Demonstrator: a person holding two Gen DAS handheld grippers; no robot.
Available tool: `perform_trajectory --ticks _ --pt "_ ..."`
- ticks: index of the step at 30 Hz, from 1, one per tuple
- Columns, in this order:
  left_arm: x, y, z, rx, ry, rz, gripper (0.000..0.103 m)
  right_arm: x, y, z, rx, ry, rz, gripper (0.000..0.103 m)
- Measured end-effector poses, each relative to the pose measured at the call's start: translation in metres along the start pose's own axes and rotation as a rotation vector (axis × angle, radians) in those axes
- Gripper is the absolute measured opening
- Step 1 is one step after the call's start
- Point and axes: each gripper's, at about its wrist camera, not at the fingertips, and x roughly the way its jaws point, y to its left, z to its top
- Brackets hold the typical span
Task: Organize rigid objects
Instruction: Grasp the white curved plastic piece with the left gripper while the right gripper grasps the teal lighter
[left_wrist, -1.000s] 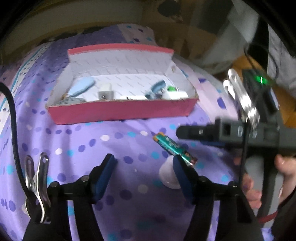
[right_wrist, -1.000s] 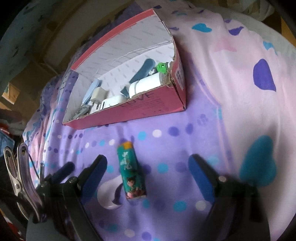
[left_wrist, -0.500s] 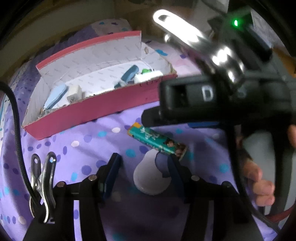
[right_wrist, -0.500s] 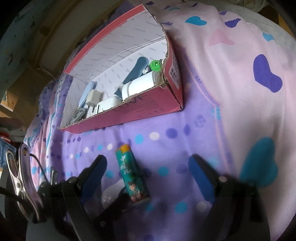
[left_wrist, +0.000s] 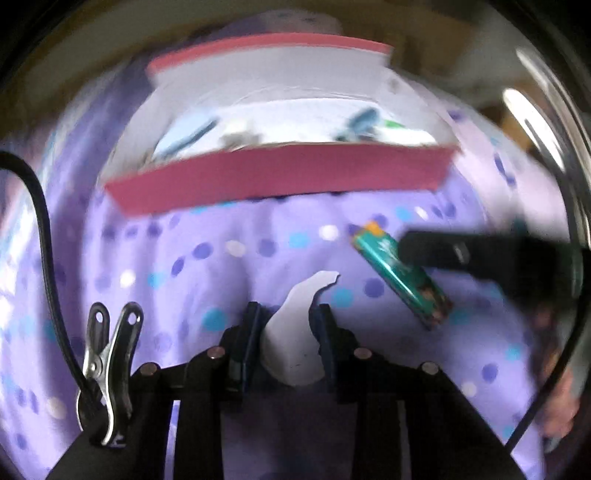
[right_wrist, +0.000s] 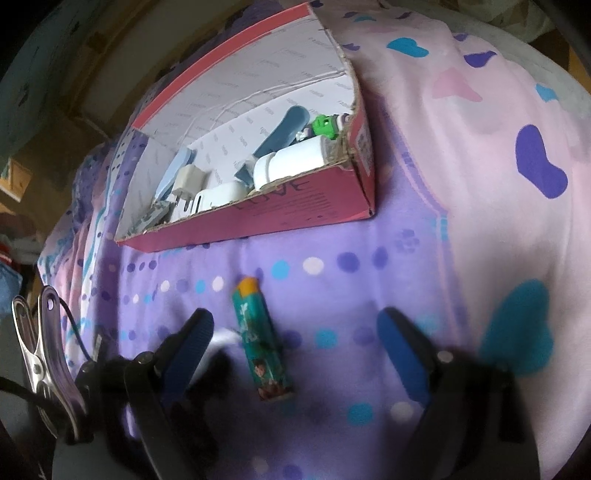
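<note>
In the pink box (right_wrist: 295, 210): white bottle (right_wrist: 291, 164), chargers (right_wrist: 188, 181); left gripper (left_wrist: 288, 325) closing round white piece (left_wrist: 295, 332); right gripper (right_wrist: 295, 332) spread, empty.

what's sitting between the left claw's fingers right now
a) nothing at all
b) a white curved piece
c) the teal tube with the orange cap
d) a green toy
b: in the left wrist view the white curved piece lies between the fingers of the left claw, whose jaws are closing; the teal tube lies off to the side on the purple bedsheet.
</note>
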Motion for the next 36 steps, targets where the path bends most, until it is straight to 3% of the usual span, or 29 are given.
perform_trajectory --ticks 2,4,8,11,16,20,23,27,32,36 --pt "0.001 0.011 0.001 -0.060 0.010 -0.013 0.032 0.003 0.011 -0.001 -0.064 0.004 -0.022 0.092" --pt "0.002 0.013 0.001 -0.071 0.008 0.021 0.032 0.006 0.023 -0.005 -0.138 0.010 -0.052 0.092" --pt "-0.003 0.022 -0.005 -0.133 -0.006 0.160 0.032 0.011 0.038 -0.011 -0.232 0.011 -0.083 0.092" --pt "-0.002 0.042 -0.005 -0.219 0.009 0.142 0.032 0.014 0.040 -0.012 -0.254 0.015 -0.106 0.091" --pt "0.002 0.036 -0.003 -0.183 0.023 0.165 0.032 0.025 0.050 -0.021 -0.338 0.010 -0.243 0.067" --pt "0.003 0.031 -0.004 -0.170 0.023 0.169 0.032 0.023 0.051 -0.022 -0.348 -0.020 -0.303 0.034" --pt "-0.001 0.030 -0.001 -0.172 0.010 0.166 0.032 0.015 0.044 -0.019 -0.305 -0.035 -0.262 0.022" --pt "-0.019 0.028 0.000 -0.163 -0.054 0.216 0.032 0.000 0.038 -0.017 -0.273 -0.069 -0.201 0.022" --pt "-0.052 0.032 0.004 -0.162 -0.200 0.244 0.031 -0.038 0.041 -0.016 -0.265 -0.205 -0.113 0.022" --pt "-0.062 0.026 0.005 -0.128 -0.247 0.269 0.032 -0.048 0.042 -0.016 -0.271 -0.239 -0.074 0.022"
